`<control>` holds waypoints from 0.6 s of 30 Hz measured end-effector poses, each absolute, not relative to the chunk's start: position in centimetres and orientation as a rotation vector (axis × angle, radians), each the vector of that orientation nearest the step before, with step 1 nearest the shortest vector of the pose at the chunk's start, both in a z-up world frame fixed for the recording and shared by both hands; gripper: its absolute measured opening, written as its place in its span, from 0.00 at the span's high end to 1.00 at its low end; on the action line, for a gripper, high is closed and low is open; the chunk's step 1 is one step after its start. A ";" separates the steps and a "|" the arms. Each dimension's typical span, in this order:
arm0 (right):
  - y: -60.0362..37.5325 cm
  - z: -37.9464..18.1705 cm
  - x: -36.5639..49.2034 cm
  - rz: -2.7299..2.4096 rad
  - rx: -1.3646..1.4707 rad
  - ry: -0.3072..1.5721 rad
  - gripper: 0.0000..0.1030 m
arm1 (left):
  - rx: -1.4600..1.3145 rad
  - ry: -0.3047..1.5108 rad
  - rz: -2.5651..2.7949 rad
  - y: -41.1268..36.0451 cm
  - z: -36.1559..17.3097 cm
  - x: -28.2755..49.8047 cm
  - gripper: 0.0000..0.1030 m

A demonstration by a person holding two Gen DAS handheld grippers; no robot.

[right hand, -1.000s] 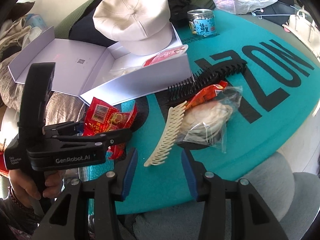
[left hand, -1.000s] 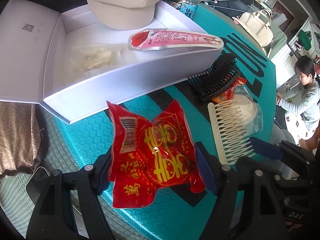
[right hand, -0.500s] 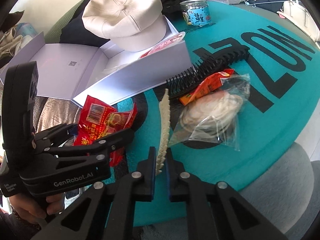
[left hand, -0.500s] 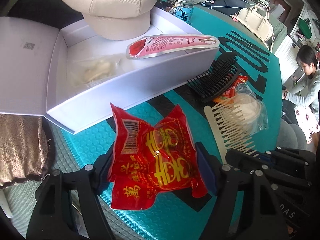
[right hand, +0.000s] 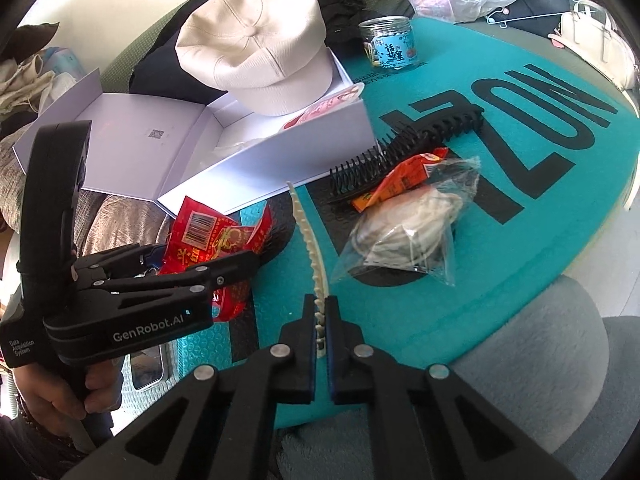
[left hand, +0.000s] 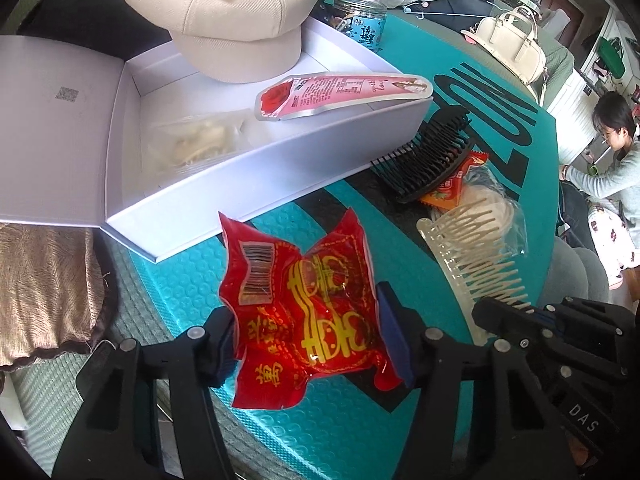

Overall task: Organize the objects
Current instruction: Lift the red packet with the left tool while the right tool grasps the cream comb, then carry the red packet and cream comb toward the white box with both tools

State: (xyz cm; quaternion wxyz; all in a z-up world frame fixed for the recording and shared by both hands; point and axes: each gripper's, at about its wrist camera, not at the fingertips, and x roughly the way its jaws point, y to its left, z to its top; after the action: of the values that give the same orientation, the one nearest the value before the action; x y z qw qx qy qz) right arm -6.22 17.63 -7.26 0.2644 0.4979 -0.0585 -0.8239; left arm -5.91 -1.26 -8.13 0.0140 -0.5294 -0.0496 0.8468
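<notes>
A crumpled red packet (left hand: 304, 312) with yellow characters sits between the blue pads of my left gripper (left hand: 306, 336). Its jaws are closing, and the pads press the packet's two sides so that it bows upward. My right gripper (right hand: 320, 312) is shut on the near end of a cream comb (right hand: 308, 240), which stands on edge over the teal mat. The comb (left hand: 472, 256) and that gripper also show at the lower right of the left wrist view. An open white box (left hand: 280, 168) lies just beyond the packet.
A cream hat (left hand: 228, 12), a pink sachet (left hand: 344, 90) and a clear bag rest on or in the box. A black comb (right hand: 404, 152), an orange packet (right hand: 400, 184) and a bagged cream item (right hand: 404, 236) lie to the right. A jar (right hand: 390, 48) stands behind.
My right gripper has shut on the cream comb and turned it up on edge. The left jaws have narrowed around the red packet, which now looks more crumpled.
</notes>
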 end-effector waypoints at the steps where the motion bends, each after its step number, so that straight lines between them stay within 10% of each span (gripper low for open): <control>1: 17.7 -7.2 -6.2 -2.229 1.343 -0.161 0.97 | -1.646 -0.165 2.632 -1.3 -8.1 -5.8 0.44; 18: 17.9 -5.3 -6.0 -2.228 1.285 -0.124 0.97 | -1.642 -0.219 2.607 -1.3 -6.5 -5.4 0.48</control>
State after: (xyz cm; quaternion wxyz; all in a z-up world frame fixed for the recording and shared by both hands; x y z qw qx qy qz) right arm -6.03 17.85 -5.26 0.2794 0.4791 -0.0463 -0.8308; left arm -5.42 -1.34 -6.53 0.0262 -0.5314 -0.0709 0.8438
